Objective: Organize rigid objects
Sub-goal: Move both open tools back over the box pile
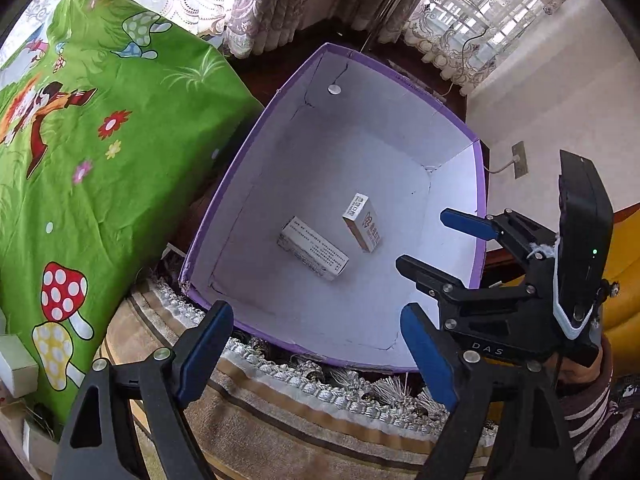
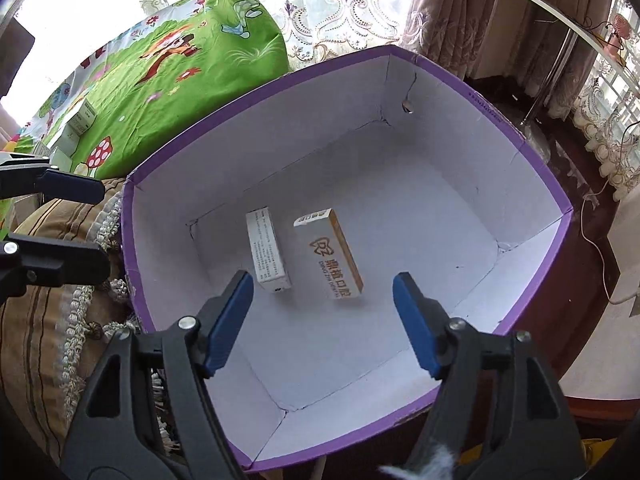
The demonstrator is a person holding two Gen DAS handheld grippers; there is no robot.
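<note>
My fingers on the right gripper stand spread with nothing between them, poised over the near part of the purple box. The orange-edged carton sits mid-frame in that view, tilted, and it appears to be off the box floor or only just landing; I cannot tell which. I judge it to be the item this gripper has let go, since it lies directly ahead of the open fingers.

The left gripper is likewise spread and empty, at the bottom of its own view, over the box's near rim and the fringed cushion beneath. No pad touches anything.

A white carton lies flat on the box floor, just left of the orange-edged one, the two near but apart. Both are well inside the walls, which is presumably the point: the box serves as the collecting bin.

Further small boxes rest on the green cartoon cloth at upper left of the right wrist view. In my judgement these remain to be fetched, so the task is partly done.
</note>
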